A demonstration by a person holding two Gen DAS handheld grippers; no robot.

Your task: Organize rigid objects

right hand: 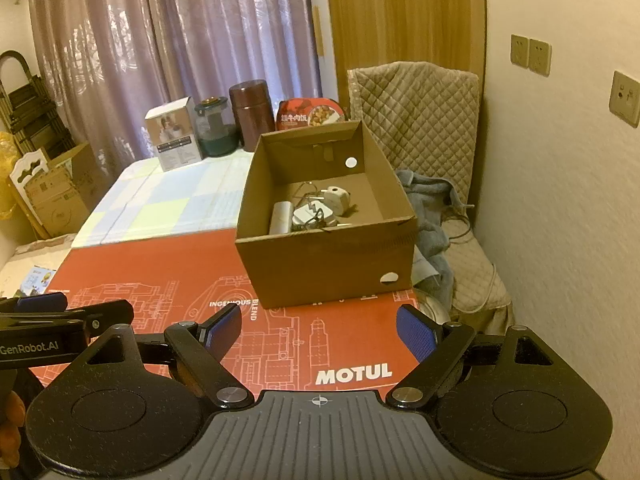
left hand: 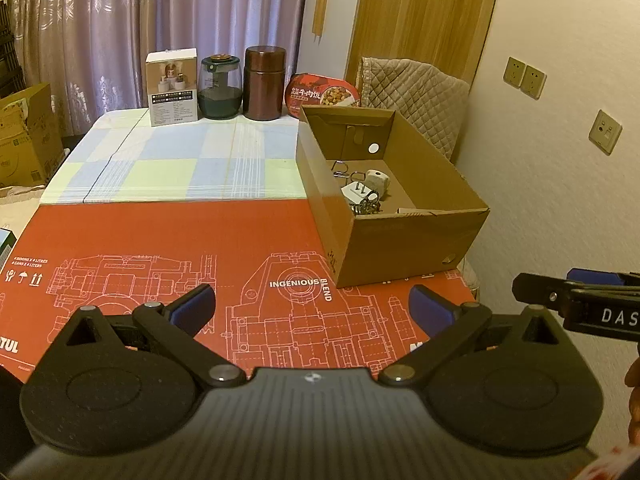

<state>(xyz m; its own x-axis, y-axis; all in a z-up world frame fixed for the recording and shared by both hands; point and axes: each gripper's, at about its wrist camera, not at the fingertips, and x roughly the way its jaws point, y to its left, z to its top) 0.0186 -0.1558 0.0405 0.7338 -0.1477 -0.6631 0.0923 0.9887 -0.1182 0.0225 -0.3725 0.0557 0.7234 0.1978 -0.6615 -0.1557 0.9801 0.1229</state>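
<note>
Home room: lilac curtains [left hand: 160, 12], quilted chair [right hand: 416, 120], food jars [left hand: 221, 87], table with checked cloth [left hand: 180, 160].

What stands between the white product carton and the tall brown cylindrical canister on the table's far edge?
A dark green glass jar stands between the white carton and the brown canister, clearest in the left wrist view.

Ahead of you, mauve curtains [left hand: 160, 12] hang closed behind the counter [left hand: 168, 160]; a wooden door [right hand: 400, 12] stands right of them, and a quilt-covered chair [right hand: 424, 120] sits against the cream wall [right hand: 560, 200] with its sockets [right hand: 530, 56].
</note>
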